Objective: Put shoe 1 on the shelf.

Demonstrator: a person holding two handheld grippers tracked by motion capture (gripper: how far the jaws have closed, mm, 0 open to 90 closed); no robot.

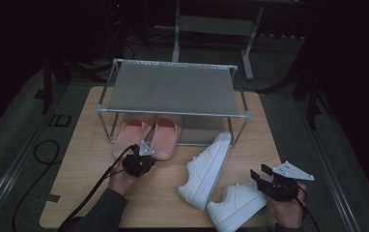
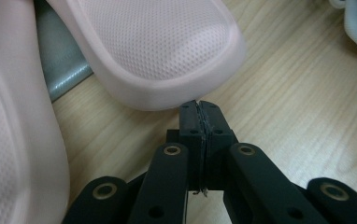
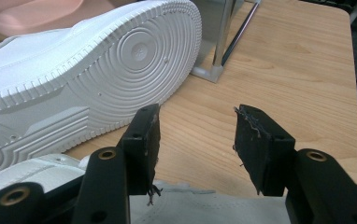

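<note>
Dim lab-like room, wooden table (image 1: 76,159), metal shoe rack (image 1: 173,89), floor cables (image 1: 42,152), equipment stands (image 1: 250,43)

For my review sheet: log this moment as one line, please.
left gripper: shut, empty, at pink slipper | right gripper: open, over white sneaker | rack: top bare

Two pink slippers (image 1: 147,137) lie side by side, toes under the rack (image 1: 173,89), heels outward.

Perforated matt pink slipper (image 2: 167,42) on pale wood table (image 2: 298,102).
</note>
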